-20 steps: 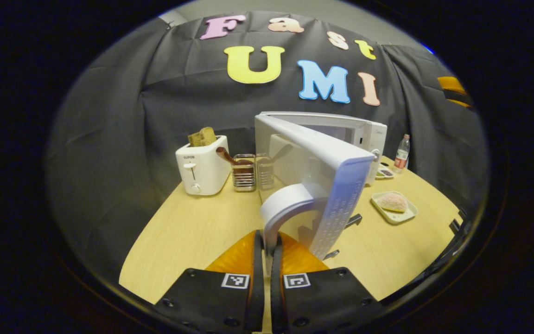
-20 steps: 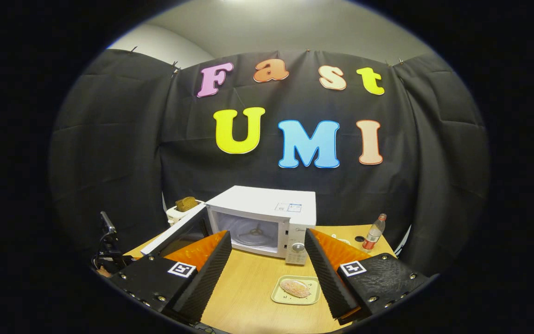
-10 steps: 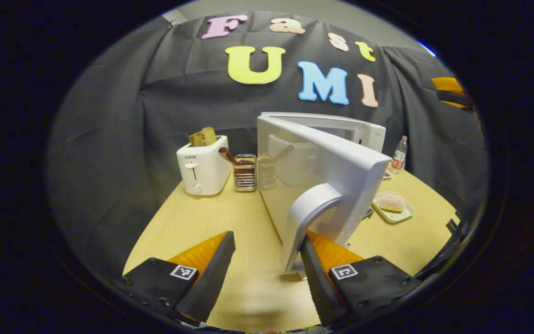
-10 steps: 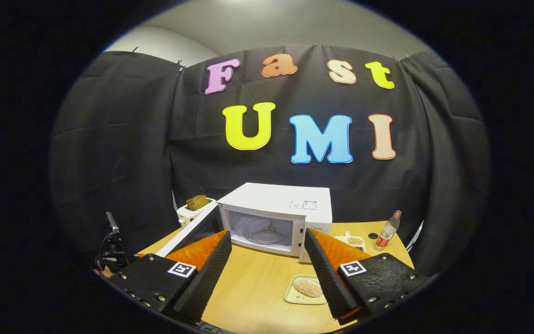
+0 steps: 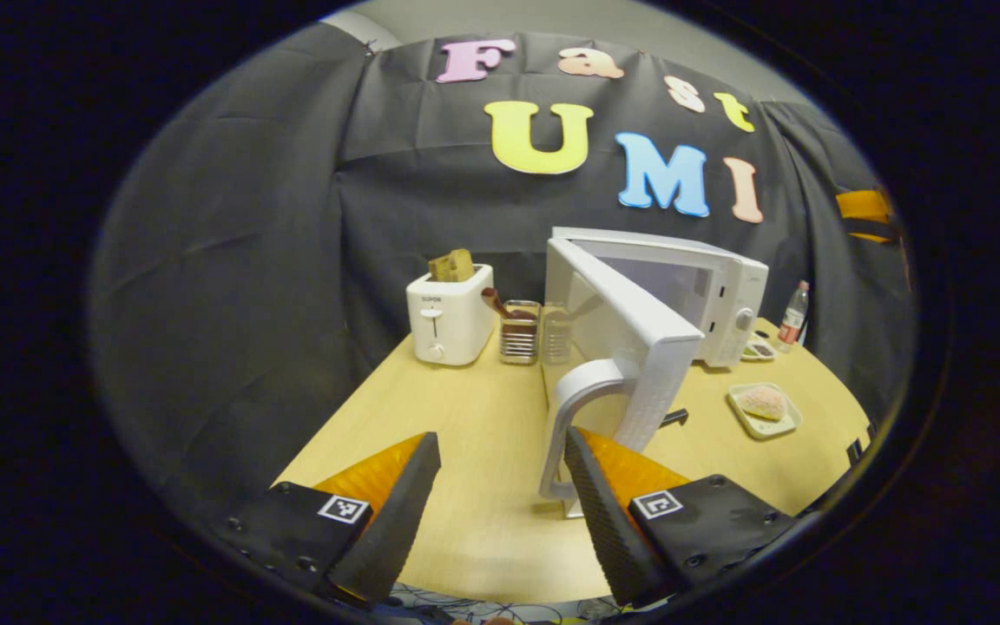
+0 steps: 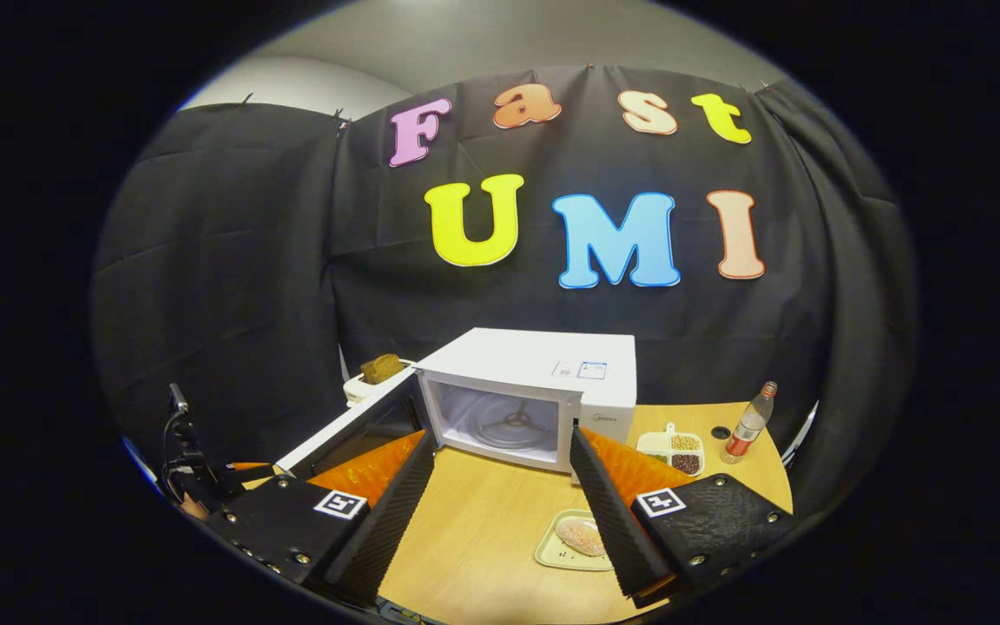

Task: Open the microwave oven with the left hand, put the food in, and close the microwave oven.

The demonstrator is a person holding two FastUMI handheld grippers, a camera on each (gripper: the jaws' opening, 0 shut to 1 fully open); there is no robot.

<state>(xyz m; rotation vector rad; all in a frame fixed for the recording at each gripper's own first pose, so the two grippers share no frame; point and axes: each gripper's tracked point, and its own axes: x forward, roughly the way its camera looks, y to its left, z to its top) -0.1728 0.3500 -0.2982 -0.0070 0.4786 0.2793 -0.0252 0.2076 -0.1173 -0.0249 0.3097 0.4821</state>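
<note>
the left gripper (image 5: 500,486) and right gripper (image 6: 500,486) both hang level with fingers spread wide, gripping nothing.

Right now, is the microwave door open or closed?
Open. The door swings out leftward, and the microwave shows its bare turntable inside.

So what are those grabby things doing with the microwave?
A person is working two grippers. The left gripper is open, right by the door's handle, and the microwave door stands wide open. The right gripper is open too, above the food on its tray, which sits on the table.
</note>
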